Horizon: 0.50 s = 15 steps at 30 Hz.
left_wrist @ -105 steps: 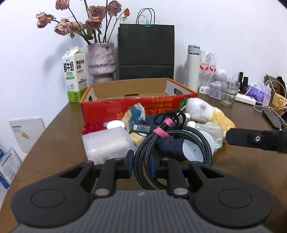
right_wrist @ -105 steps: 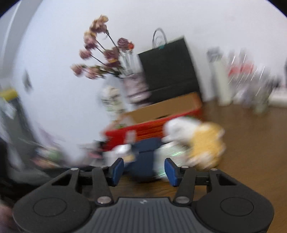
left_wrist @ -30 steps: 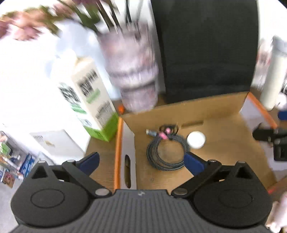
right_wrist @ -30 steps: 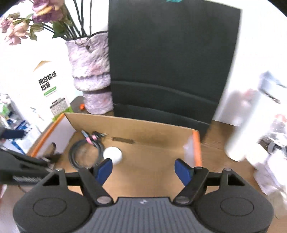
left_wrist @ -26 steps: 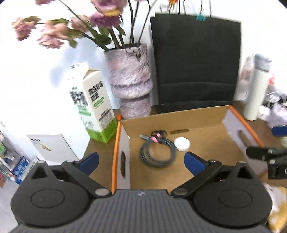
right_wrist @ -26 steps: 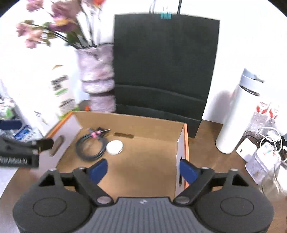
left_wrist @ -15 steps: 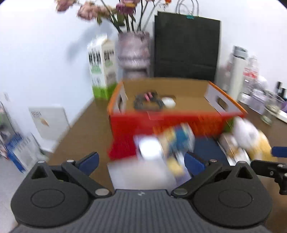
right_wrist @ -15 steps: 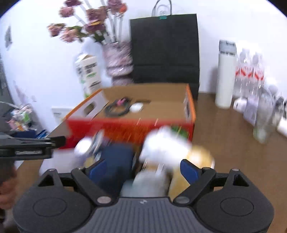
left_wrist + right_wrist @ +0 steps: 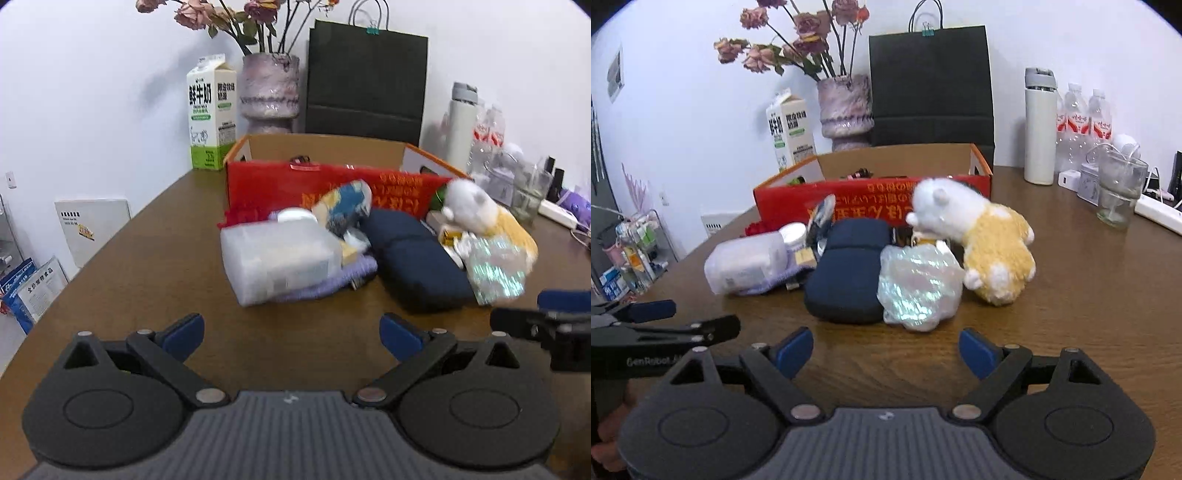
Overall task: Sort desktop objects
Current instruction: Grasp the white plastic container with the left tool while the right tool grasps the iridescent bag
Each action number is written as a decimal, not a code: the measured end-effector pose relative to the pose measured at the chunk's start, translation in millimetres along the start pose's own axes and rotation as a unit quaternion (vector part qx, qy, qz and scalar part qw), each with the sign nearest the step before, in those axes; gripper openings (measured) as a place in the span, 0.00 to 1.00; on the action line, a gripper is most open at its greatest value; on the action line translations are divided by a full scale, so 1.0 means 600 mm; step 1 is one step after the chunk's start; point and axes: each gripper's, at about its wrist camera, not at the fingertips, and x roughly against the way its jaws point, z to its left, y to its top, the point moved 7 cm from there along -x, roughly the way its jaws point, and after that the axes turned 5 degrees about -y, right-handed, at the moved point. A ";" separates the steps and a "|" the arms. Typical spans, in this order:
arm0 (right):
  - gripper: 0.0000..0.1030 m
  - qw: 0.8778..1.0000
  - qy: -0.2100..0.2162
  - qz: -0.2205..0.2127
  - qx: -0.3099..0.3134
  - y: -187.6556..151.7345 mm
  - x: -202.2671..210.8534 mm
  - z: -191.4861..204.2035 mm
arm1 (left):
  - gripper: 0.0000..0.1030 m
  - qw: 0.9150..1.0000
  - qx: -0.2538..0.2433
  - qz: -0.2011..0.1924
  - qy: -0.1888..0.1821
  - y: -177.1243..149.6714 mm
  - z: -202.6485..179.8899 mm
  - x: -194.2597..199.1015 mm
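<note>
A pile of objects lies on the brown table in front of a red cardboard box (image 9: 332,184) (image 9: 871,201): a translucent plastic case (image 9: 277,262) (image 9: 746,264), a dark blue pouch (image 9: 413,258) (image 9: 851,273), a shiny iridescent bag (image 9: 495,269) (image 9: 918,288), a white and yellow plush toy (image 9: 476,212) (image 9: 982,236), and a blue-yellow packet (image 9: 343,206). My left gripper (image 9: 291,334) is open and empty, short of the case. My right gripper (image 9: 886,350) is open and empty, just before the pouch and bag.
Behind the box stand a milk carton (image 9: 210,114), a vase of dried roses (image 9: 269,92) and a black paper bag (image 9: 365,81). At the right are a white flask (image 9: 1039,125), water bottles (image 9: 1086,122), a glass (image 9: 1119,188) and chargers.
Both grippers have pulled back from over the box to the near side of the pile. The black cable and white disc stay in the box. Both remain open.
</note>
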 end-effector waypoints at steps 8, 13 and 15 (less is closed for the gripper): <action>0.63 0.999 -0.042 -0.022 -0.007 0.035 -0.032 -0.022 | 1.00 0.998 0.040 -0.030 0.028 0.074 0.021 -0.052; 0.61 0.999 -0.038 -0.024 -0.016 0.050 -0.070 -0.024 | 1.00 0.999 0.036 -0.008 0.040 0.084 0.013 -0.095; 0.57 0.998 -0.056 -0.018 0.001 0.044 -0.084 -0.023 | 0.98 0.998 0.022 -0.012 0.051 0.080 0.013 -0.099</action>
